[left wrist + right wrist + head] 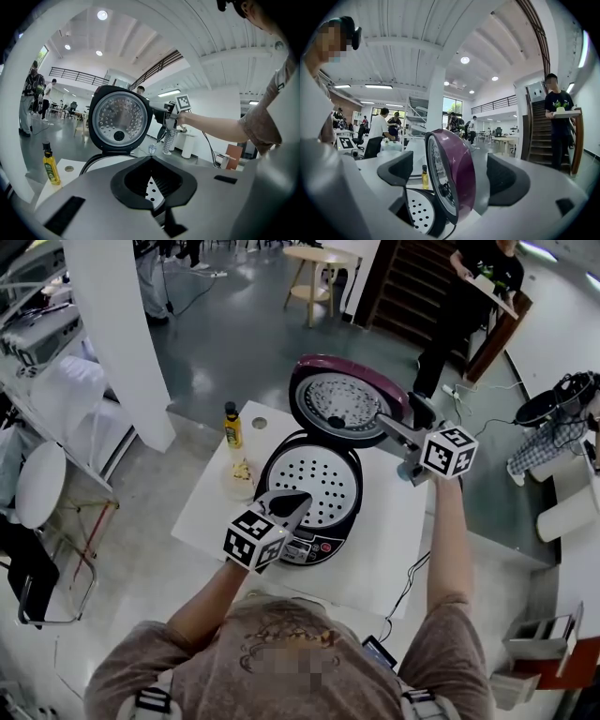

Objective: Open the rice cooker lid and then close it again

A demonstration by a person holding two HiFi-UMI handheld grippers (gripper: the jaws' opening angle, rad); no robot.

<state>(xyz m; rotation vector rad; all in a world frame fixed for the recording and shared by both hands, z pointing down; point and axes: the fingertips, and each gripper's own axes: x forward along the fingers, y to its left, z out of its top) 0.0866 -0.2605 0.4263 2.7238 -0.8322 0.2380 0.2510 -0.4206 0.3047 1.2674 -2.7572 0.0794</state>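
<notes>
Straddling the rim of the raised lid (pixel 454 173), your right tool (pixel 398 416) has its jaws spread wide. One pad is on the lid's metal inner side and the other on its purple outer side, and neither presses on it. Your left tool (pixel 151 164) sits low at the front of the rice cooker (pixel 356 507), just above its control panel (pixel 314 547). Its jaws look closed tip to tip with nothing held, though the view along them is tight. Only a sliver of the white perforated plate (pixel 150 191) shows through the hollow behind the tips.

The lid stands upright on its hinge at the back of the rice cooker, metal face turned toward you. The perforated plate lies inside the open rice cooker and fills the mouth of the pot.

The rice cooker stands on a white worktop (pixel 398 549). Just left of the rice cooker sits a small bowl (pixel 242 476) with something pale in it. Behind that bowl, left of the lid, is a bottle (pixel 232 426) of yellow liquid with a dark cap. A dark cable (pixel 412 576) trails off the worktop's front edge, right of the rice cooker. Far behind the rice cooker, a person (pixel 473 287) in black carries a tray by a dark staircase, and a round wooden table (pixel 317 259) stands on the grey floor.
</notes>
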